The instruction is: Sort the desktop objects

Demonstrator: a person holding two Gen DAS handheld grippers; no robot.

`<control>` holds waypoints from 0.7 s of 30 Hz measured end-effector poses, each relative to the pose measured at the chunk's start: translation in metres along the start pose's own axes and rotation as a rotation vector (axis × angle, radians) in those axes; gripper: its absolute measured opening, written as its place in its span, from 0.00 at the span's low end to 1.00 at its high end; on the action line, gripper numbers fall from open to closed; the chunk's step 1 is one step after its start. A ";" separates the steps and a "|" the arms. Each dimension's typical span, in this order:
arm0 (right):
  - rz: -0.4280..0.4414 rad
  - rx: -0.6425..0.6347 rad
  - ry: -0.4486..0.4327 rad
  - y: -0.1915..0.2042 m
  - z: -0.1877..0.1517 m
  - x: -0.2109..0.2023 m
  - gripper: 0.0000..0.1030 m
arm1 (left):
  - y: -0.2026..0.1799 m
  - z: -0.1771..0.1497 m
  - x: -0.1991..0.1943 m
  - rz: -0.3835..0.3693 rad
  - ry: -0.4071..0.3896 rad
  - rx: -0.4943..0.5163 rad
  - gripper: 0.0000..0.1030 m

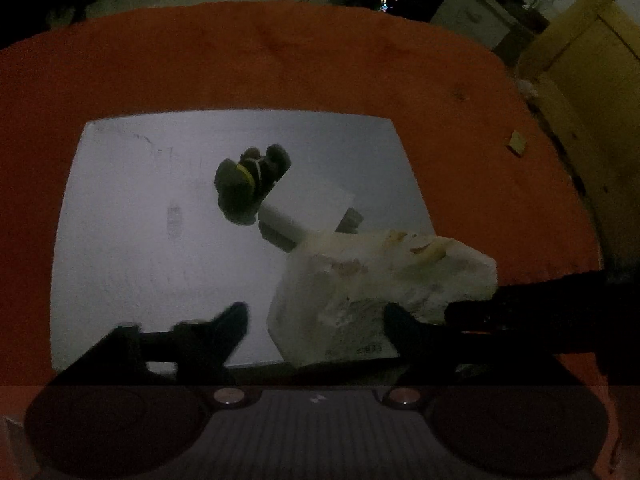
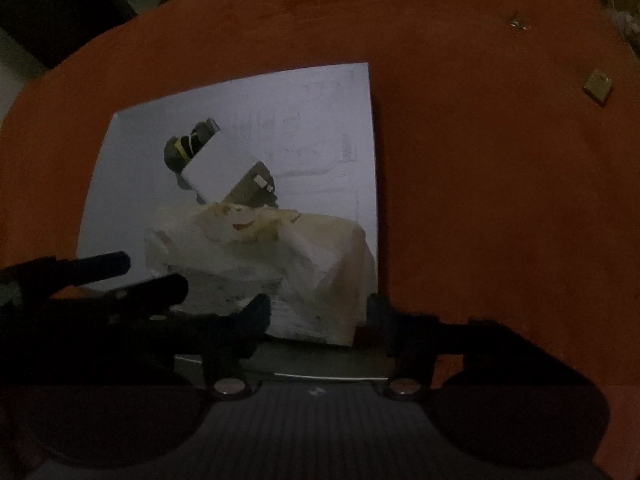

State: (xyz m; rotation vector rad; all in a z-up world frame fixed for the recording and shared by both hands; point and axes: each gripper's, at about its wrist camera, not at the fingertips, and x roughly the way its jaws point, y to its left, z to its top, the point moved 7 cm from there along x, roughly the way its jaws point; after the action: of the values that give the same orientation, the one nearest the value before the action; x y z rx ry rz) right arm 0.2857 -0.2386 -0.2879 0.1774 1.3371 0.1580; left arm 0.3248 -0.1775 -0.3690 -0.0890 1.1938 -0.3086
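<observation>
Two black grippers are closing in on a crumpled white tissue pack (image 1: 380,280) at the near edge of a pale grey board (image 1: 160,240), which is lying on an orange table (image 1: 280,60). Largest on the board, the pack is sitting at about five o'clock in the left wrist view and at six o'clock in the right wrist view. Behind it, toward twelve o'clock, a white box (image 2: 218,176) is resting just beside a dark toy with a yellow band (image 1: 244,184), the two appearing to touch. Smallest of all, a tan chip (image 2: 597,85) is lying well apart on the bare table at two o'clock.

Left gripper (image 1: 316,320) is standing wide, its right finger against the pack's near face, its left finger on bare board. Right gripper (image 2: 316,316) is also standing wide, straddling the pack's near right corner without yet pinching it. In the right wrist view the left tool's fingers are showing at nine o'clock, beside the pack.

By the look of it, the step in hand is the approach to the tissue pack, with nothing yet lifted. Next move is calling for one gripper to close gently on the soft wrapper, since a hard squeeze could crush it or nudge the box behind
</observation>
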 end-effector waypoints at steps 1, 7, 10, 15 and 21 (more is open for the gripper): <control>-0.003 -0.003 -0.012 0.000 -0.001 0.001 0.35 | 0.000 -0.001 0.002 -0.004 0.004 -0.004 0.49; -0.002 0.002 -0.034 -0.003 -0.005 0.002 0.24 | 0.000 -0.006 0.007 -0.023 -0.004 -0.021 0.37; -0.009 0.007 -0.050 -0.005 -0.004 0.001 0.21 | 0.001 -0.006 0.007 -0.028 -0.019 -0.026 0.29; -0.008 -0.007 -0.074 -0.004 -0.002 -0.005 0.19 | 0.000 -0.003 -0.003 -0.028 -0.075 0.001 0.22; 0.013 0.000 -0.128 0.001 0.006 -0.022 0.18 | 0.006 0.004 -0.011 -0.039 -0.107 -0.032 0.22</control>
State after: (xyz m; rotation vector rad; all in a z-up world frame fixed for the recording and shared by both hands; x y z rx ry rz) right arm 0.2866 -0.2424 -0.2659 0.1927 1.2089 0.1551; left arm 0.3259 -0.1688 -0.3587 -0.1545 1.0924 -0.3152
